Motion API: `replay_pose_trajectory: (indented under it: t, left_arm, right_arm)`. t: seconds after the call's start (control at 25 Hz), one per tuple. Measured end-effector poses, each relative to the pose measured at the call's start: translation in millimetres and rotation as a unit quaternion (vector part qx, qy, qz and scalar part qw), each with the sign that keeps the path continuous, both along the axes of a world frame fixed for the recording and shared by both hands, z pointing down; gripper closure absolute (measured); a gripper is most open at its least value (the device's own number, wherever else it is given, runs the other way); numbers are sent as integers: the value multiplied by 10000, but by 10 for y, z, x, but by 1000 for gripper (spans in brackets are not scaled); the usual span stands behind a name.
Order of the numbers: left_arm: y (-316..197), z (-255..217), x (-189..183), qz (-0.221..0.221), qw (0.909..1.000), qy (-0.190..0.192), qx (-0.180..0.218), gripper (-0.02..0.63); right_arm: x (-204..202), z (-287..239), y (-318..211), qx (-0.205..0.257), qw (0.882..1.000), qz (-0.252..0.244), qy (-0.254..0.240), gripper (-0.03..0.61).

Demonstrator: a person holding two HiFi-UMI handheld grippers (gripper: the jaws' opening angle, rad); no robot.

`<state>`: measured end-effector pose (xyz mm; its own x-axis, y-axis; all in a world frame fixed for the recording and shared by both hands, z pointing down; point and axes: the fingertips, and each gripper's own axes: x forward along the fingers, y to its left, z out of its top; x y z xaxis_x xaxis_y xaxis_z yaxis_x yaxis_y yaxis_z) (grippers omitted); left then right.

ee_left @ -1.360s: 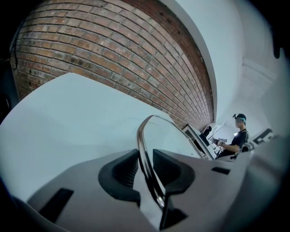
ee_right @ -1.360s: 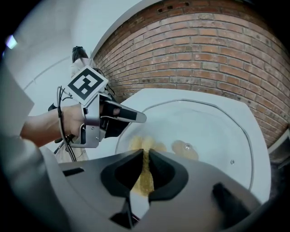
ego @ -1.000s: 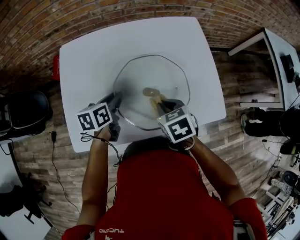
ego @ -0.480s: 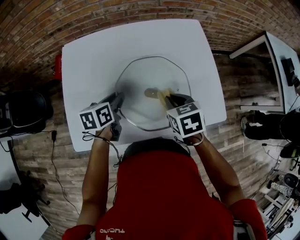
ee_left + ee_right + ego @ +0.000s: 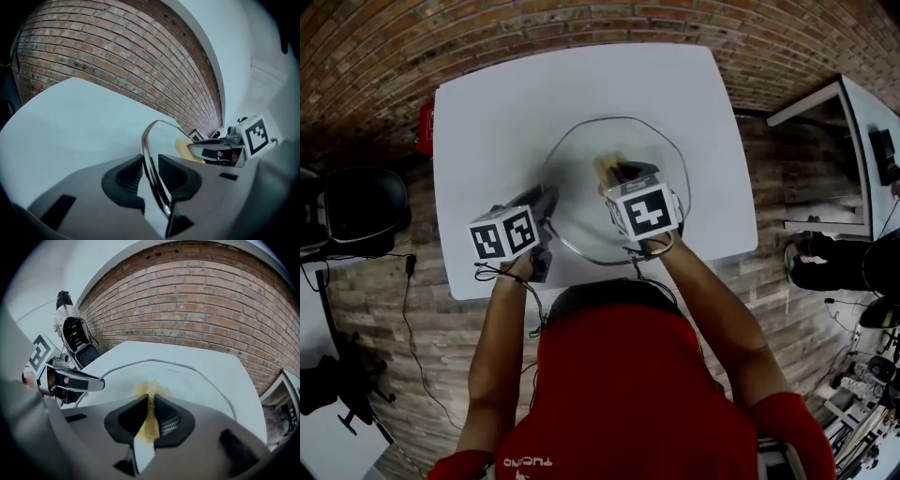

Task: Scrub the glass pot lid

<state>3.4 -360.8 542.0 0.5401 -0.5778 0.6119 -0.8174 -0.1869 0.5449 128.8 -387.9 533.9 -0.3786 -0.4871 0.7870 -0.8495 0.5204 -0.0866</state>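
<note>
The glass pot lid [image 5: 652, 159] lies on the white table, its metal rim tilted up at the near left. My left gripper [image 5: 546, 202] is shut on that rim, and the left gripper view shows the rim [image 5: 149, 140] running between the black pads [image 5: 127, 174]. My right gripper [image 5: 617, 173] is over the middle of the lid and is shut on a yellow scrub pad [image 5: 606, 167]. In the right gripper view the scrub pad [image 5: 151, 392] sticks out past the jaws and presses on the glass of the lid [image 5: 197, 378].
The white table [image 5: 487, 103] stands on a brick floor. A red object [image 5: 425, 127] sits by its far left edge. A black chair [image 5: 356, 211] is at the left, and a second white table [image 5: 853, 141] is at the right.
My right gripper has slid the scrub pad across the glass, first to the right, then back left and away from me toward the lid's middle. The left gripper has stayed on the rim.
</note>
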Motion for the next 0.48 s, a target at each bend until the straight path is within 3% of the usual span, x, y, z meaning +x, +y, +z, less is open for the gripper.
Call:
replay_pose_trajectory:
  t: [0.24, 0.36, 0.48]
  left_arm:
    - [11, -21, -26, 18, 9998, -17, 194, 502]
    - [12, -75, -39, 34, 9995, -5, 306, 457]
    - [35, -141, -111, 25, 9991, -77, 423, 418]
  right_arm:
    - [-55, 44, -7, 9, 10000, -18, -37, 523]
    - [-77, 10, 4, 24, 9998, -69, -189, 521]
    - [-88, -64, 54, 35, 9994, -101, -337, 447]
